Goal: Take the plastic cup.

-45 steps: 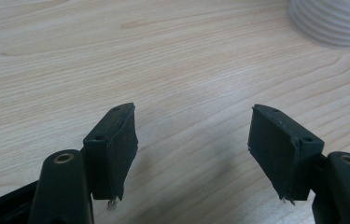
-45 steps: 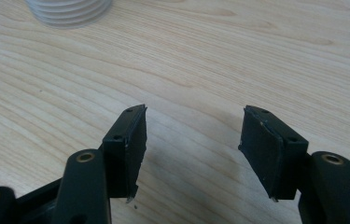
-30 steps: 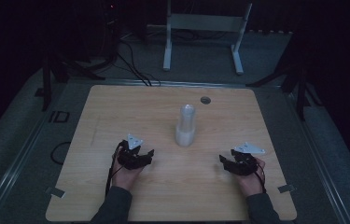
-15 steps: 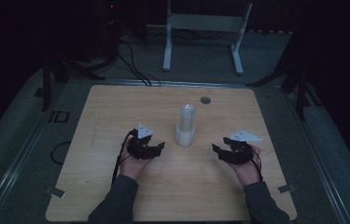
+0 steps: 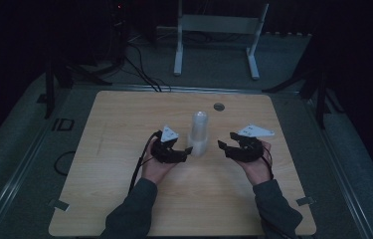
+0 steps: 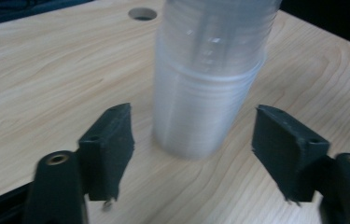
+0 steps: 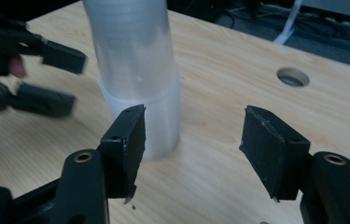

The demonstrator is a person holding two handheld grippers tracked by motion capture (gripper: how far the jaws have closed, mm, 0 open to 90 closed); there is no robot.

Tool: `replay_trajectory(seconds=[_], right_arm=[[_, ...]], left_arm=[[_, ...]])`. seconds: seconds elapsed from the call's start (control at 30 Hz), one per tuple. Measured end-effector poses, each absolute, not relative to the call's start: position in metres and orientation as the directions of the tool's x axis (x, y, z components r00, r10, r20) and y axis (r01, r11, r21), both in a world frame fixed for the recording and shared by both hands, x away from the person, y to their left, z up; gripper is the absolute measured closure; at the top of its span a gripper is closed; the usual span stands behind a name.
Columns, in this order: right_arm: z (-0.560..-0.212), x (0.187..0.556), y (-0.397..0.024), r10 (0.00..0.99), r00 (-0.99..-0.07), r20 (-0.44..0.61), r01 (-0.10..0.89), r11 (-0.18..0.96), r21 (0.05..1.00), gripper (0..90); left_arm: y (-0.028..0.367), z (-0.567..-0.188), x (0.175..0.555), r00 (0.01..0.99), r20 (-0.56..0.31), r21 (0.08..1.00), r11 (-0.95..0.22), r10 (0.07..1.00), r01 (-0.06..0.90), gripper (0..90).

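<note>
Clear plastic cups (image 5: 199, 133), stacked tall at mid-frame, could topple if either released tongs, left (image 5: 183, 152) or right (image 5: 225, 147), nudges them sideways.

Dim room, with light falling mainly on the table.

The high view is looking dark and grainy, its surroundings sinking into near black, while the table (image 5: 124, 199) is catching soft, perhaps overhead, light. Both gripper views are appearing brighter; the translucent cup stack (image 6: 205, 93) and the left gripper (image 7: 46, 79) are smearing with motion blur.
</note>
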State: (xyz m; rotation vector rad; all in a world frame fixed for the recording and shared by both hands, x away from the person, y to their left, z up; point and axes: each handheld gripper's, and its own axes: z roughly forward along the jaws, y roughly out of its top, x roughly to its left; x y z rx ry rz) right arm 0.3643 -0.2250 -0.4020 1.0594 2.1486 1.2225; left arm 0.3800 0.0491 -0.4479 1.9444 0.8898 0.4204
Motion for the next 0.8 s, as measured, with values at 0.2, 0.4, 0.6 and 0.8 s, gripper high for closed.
replay_trajectory(seconds=[0.2, 0.4, 0.6, 0.8], right_arm=[[-0.395, 0.372, -0.211, 0.783, -0.622, -0.020, 0.378, 0.322, 0.868, 37.2], [-0.393, 0.380, -0.202, 0.772, -0.636, 0.004, 0.376, 0.305, 0.875, 36.8], [-0.392, 0.385, -0.196, 0.768, -0.640, 0.013, 0.373, 0.296, 0.880, 35.4], [-0.392, 0.389, -0.191, 0.765, -0.643, 0.028, 0.370, 0.279, 0.886, 35.2]], left_arm=[[0.033, -0.454, 0.392, 0.667, -0.063, 0.860, -0.299, 0.743, 0.414, 15.9], [0.027, -0.457, 0.398, 0.677, -0.071, 0.867, -0.290, 0.732, 0.404, 14.6], [0.023, -0.458, 0.403, 0.684, -0.081, 0.873, -0.279, 0.725, 0.399, 15.0], [0.017, -0.461, 0.404, 0.692, -0.061, 0.877, -0.293, 0.719, 0.382, 15.6]])
